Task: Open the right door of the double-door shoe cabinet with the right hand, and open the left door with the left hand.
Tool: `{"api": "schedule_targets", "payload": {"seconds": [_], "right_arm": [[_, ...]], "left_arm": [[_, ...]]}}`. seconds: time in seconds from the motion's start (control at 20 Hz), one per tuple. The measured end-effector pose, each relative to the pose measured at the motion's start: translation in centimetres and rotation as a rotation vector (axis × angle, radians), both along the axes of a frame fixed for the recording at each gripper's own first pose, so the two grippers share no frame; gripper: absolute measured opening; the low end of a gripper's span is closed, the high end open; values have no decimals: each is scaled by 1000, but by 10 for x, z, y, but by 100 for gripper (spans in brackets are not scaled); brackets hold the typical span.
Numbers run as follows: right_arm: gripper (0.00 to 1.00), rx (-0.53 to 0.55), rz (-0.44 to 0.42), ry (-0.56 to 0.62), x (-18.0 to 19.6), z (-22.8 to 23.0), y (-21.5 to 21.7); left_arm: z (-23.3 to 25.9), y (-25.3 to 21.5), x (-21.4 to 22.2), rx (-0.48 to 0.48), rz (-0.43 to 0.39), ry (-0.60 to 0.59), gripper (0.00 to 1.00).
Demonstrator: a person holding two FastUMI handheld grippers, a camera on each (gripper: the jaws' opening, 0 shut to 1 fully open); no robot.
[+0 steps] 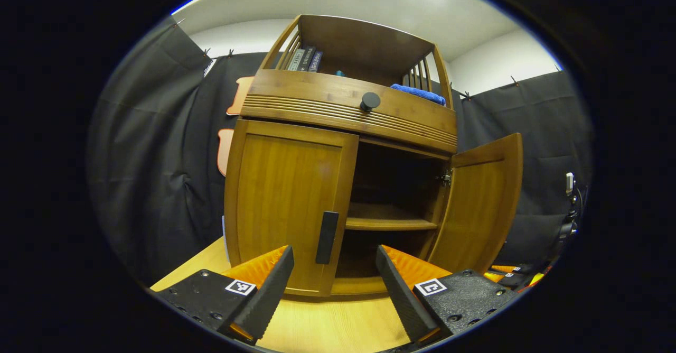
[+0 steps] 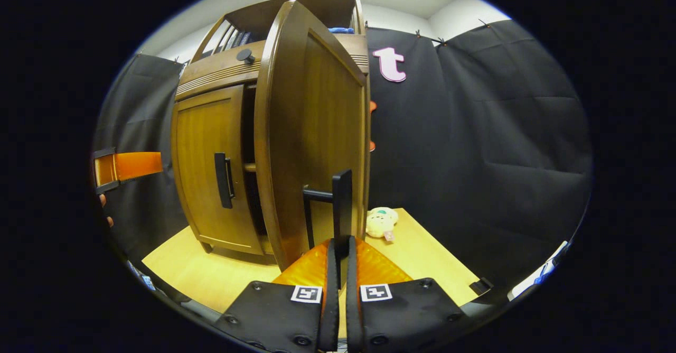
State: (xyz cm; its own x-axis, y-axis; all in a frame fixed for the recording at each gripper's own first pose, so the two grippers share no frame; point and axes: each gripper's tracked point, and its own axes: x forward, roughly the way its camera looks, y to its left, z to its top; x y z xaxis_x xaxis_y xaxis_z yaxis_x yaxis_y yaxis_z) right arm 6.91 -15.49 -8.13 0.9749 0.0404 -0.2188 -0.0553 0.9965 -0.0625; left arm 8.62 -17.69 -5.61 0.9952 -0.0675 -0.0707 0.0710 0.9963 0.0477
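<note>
Two doors front the tall brown wooden shoe cabinet, which stands on a pale wooden table top against the black cloth booth wall. Right door swung wide open, its inner face showing in the left gripper view, with a dark interior and one wooden shelf exposed behind it. Left door flat and closed, flush with the cabinet front. Above the doors, a ribbed wooden drawer front with a round black knob. Open top shelf with slatted sides holds a row of upright books at the left and a folded blue cloth at the right.

Left gripper: fingers spread well apart, touching nothing, hanging just in front of the closed left door, with that door's black vertical bar handle between and beyond the fingertips.

Right gripper: fingers drawn together and clamped on the black vertical bar handle of the open right door, the bar rising from between the pads.

In the right gripper view the left door's handle is also seen, and the other gripper enters from the left edge with fingertips of a hand below it. A small cream plush toy lies on the table beside the cabinet's right side.
</note>
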Motion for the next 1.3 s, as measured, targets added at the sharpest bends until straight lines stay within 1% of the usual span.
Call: {"api": "schedule_targets", "payload": {"seconds": [0.05,0.2,0.25,0.3,0.35,0.4,0.45,0.55,0.6,0.65,0.7,0.8,0.95,1.05,1.1,1.15,1.2,1.25,1.3], "right_arm": [[18,6,2,0,-3,1,-3],[13,-2,15,-8,-13,3,-12],[13,-12,8,-10,-13,2,-17],[13,-16,-4,-11,-14,1,-25],[17,-13,-17,-11,-15,2,-31],[17,-7,-31,-10,-17,4,-39],[13,-2,-46,-9,-16,3,-47],[13,5,-75,-11,-18,7,-65],[17,7,-91,-13,-19,9,-75],[12,9,-111,-14,-20,10,-85],[9,8,-139,-19,-22,10,-97],[8,15,-198,-23,-28,14,-127],[8,59,-231,-17,-38,16,-145],[8,56,-259,-24,-40,20,-158],[9,51,-265,-26,-43,22,-160],[10,48,-268,-32,-44,24,-162],[25,48,-265,-33,-43,26,-163],[27,44,-269,-31,-42,26,-165],[41,40,-276,-31,-43,27,-167]], "left_arm": [[-3,-4,2,0,-6,4,92],[-10,-20,9,2,-26,13,92],[-11,-25,13,5,-33,15,92],[-12,-29,17,8,-37,16,92],[-13,-32,21,10,-42,16,92],[-14,-36,24,10,-47,15,92],[-16,-39,25,9,-50,15,92],[-19,-46,28,9,-54,16,92],[-20,-49,32,11,-55,17,91],[-25,-50,37,13,-56,19,91],[-28,-53,38,18,-54,19,92],[-31,-55,46,22,-47,20,92],[-38,-55,57,23,-25,26,91],[-40,-53,65,32,1,20,91],[-39,-50,69,40,10,12,94],[-38,-44,78,48,23,2,94],[-38,-38,85,52,35,-6,91],[-40,-34,90,52,45,-12,91],[-41,-30,96,49,54,-17,91]]}}
